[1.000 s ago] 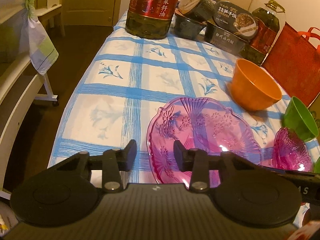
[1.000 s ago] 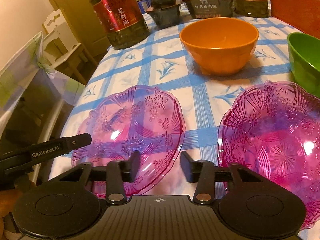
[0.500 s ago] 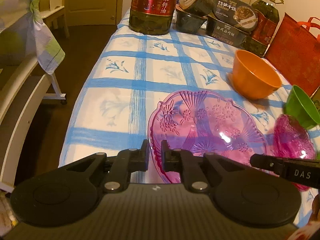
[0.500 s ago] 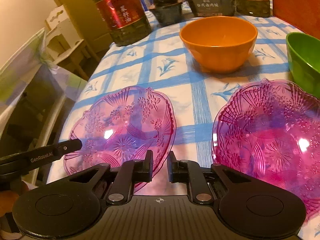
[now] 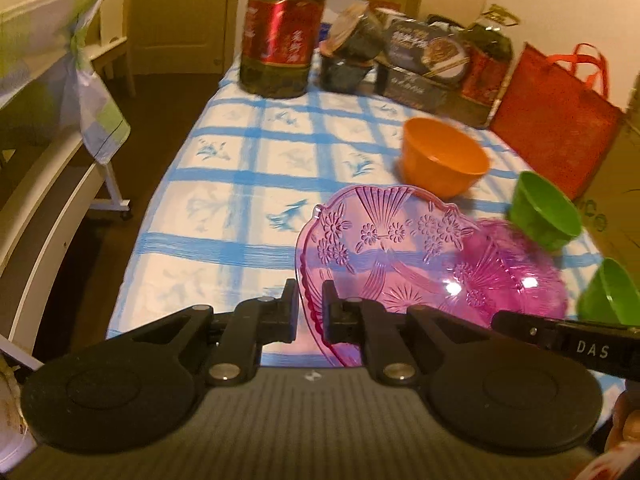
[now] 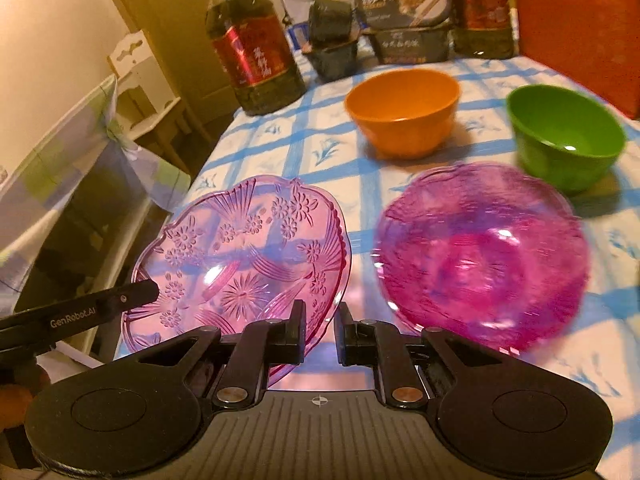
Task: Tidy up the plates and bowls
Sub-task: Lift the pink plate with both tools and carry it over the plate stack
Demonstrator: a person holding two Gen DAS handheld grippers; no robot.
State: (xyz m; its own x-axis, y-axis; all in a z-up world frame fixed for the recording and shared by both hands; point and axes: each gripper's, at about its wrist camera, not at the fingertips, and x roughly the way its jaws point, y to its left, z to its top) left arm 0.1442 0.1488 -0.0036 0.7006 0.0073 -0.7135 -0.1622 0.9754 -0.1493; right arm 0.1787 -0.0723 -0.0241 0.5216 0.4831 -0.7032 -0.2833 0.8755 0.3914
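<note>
Both grippers were clenched on the same pink plate (image 5: 396,256), one on each side of its near rim. The left gripper (image 5: 310,310) pinched the rim at the plate's near-left edge, and the right gripper (image 6: 320,330) pinched it at the near-right edge. The plate was tilted, its near rim raised off the table (image 5: 224,204) at the table's near-left part, close to the left edge; whether its far rim touched the cloth cannot be told.

A 2nd pink plate (image 6: 484,256) lay flat just right of the held one, near the table's near edge. In the left wrist view the held plate partly overlapped it, and it showed through as a darker pink patch (image 5: 520,276).

An orange bowl (image 6: 402,112) stood upright past the 2 plates, toward the middle of the table. A green bowl (image 6: 564,136) stood right of it, near the right edge and just beyond the flat plate. The left wrist view showed a 2nd green bowl (image 5: 612,292) at the near-right corner, cut by the frame.

Along the far edge stood an oil bottle (image 5: 282,36) with a red label, dark food boxes (image 5: 420,60), and another bottle (image 6: 482,4). A red bag (image 5: 556,112) sat at the far-right corner.
</note>
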